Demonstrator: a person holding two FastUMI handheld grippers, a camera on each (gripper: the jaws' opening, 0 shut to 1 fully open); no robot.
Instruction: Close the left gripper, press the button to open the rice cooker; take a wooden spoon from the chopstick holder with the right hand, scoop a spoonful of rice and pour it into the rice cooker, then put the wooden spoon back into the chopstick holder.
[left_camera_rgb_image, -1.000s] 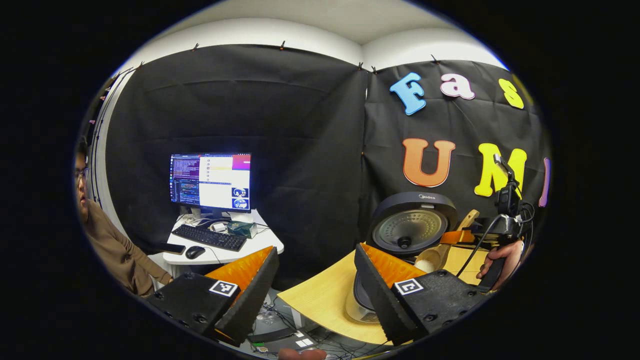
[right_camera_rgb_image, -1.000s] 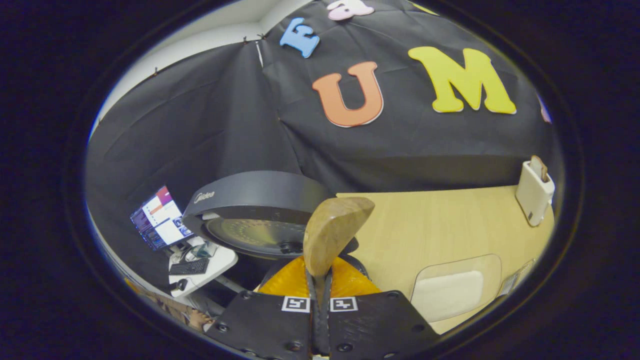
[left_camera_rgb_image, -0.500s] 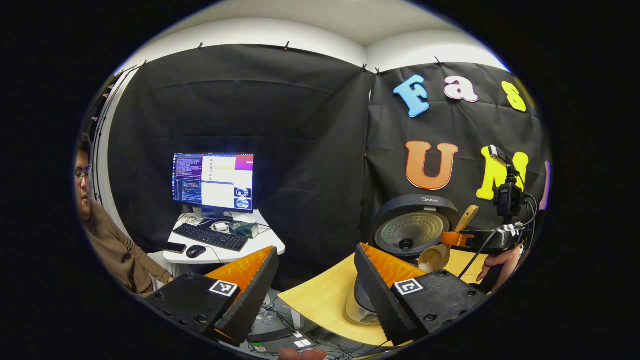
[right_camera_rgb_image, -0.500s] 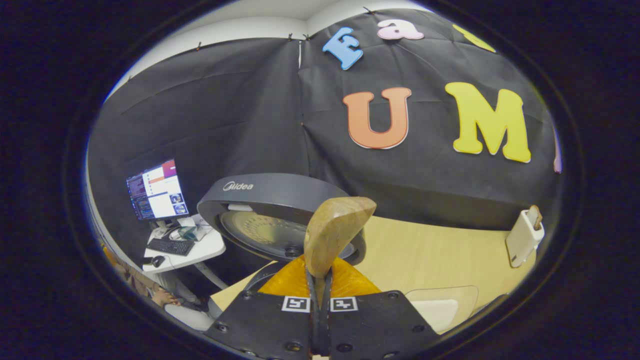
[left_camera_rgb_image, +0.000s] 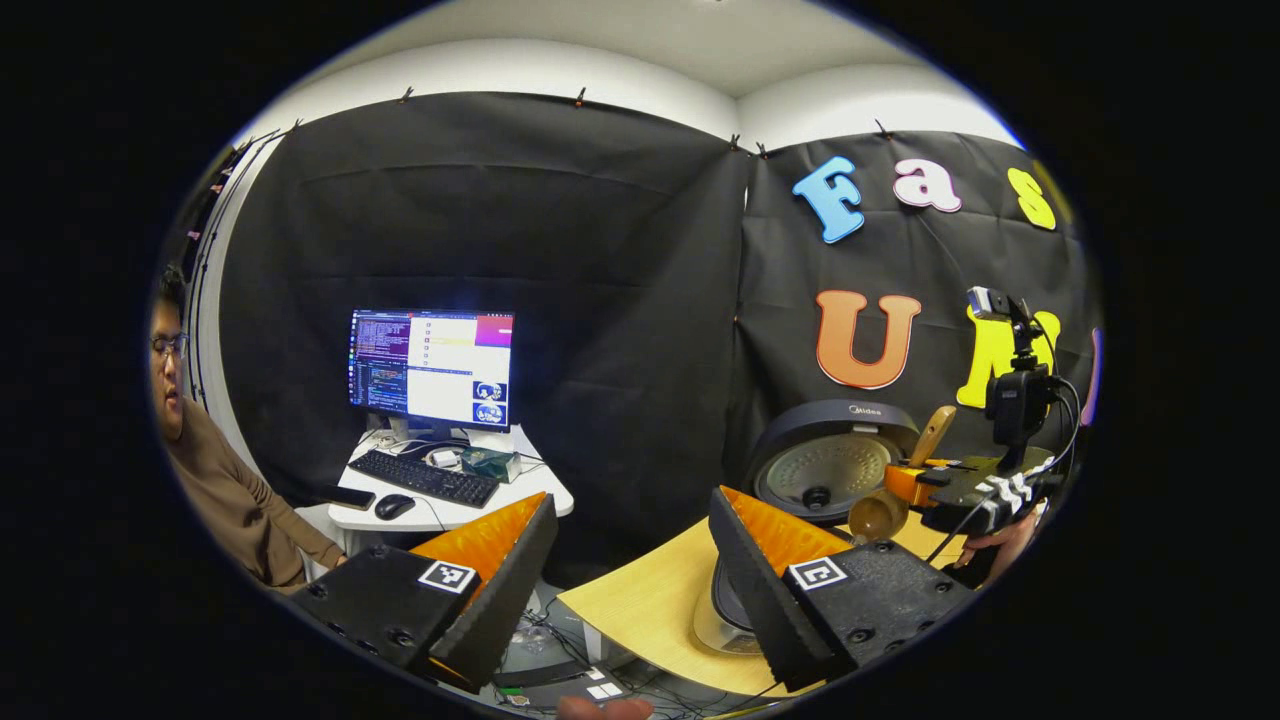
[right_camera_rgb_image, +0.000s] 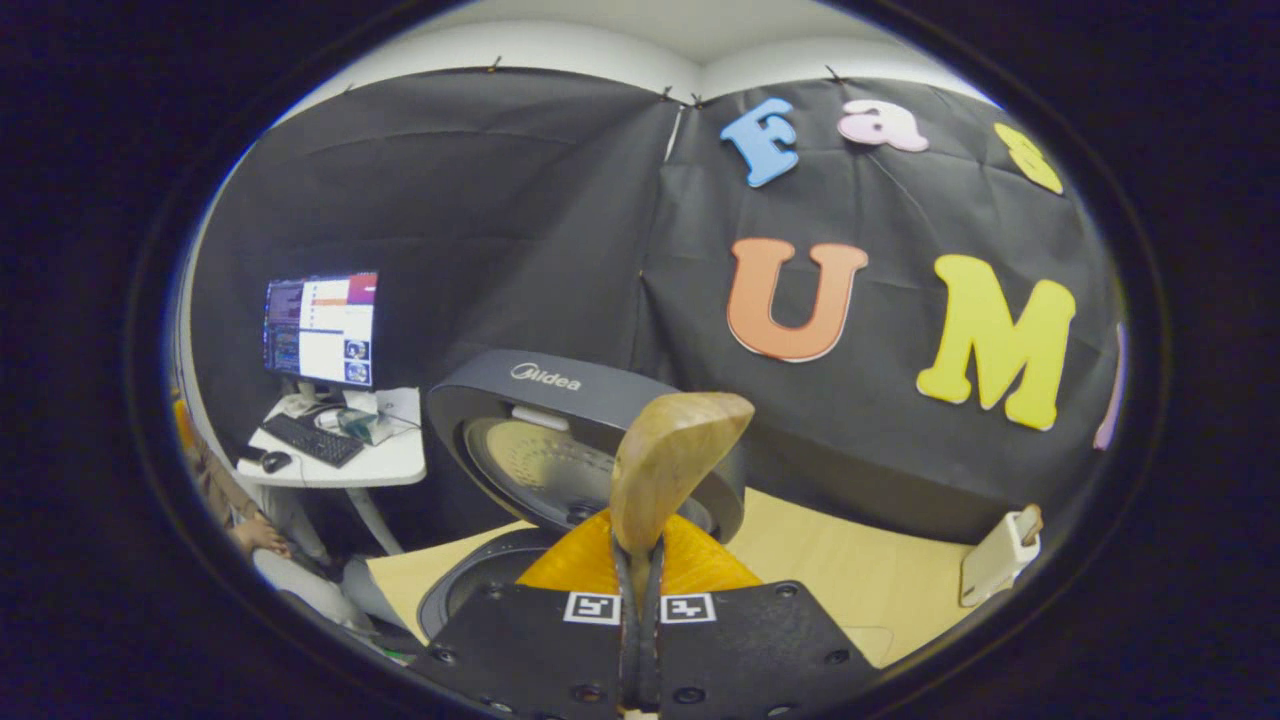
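Note:
The rice cooker (left_camera_rgb_image: 835, 465) stands on the wooden table (left_camera_rgb_image: 650, 600) with its lid raised; my left gripper's finger (left_camera_rgb_image: 770, 580) hides part of its body. My left gripper (left_camera_rgb_image: 630, 510) is open and holds nothing, off the table's left edge. My right gripper (left_camera_rgb_image: 915, 482) hangs by the raised lid, shut on the wooden spoon (left_camera_rgb_image: 878, 517), whose bowl points down-left over the cooker. In the right gripper view the spoon (right_camera_rgb_image: 670, 465) stands up from the shut right gripper (right_camera_rgb_image: 640, 545), before the lid (right_camera_rgb_image: 560, 440) and above the pot (right_camera_rgb_image: 480, 590). The white chopstick holder (right_camera_rgb_image: 1000, 555) stands far right.
A side desk (left_camera_rgb_image: 450, 495) with a monitor (left_camera_rgb_image: 432, 368), keyboard and mouse stands left of the table. A person in a brown top (left_camera_rgb_image: 230, 500) sits at the far left. A hand (left_camera_rgb_image: 1000, 545) holds the right gripper. Cables lie on the floor below.
The right gripper has risen and turned left with the spoon. White rice that showed in the spoon's bowl no longer shows. The rice tray slid out of the right gripper view. The left gripper barely moved.

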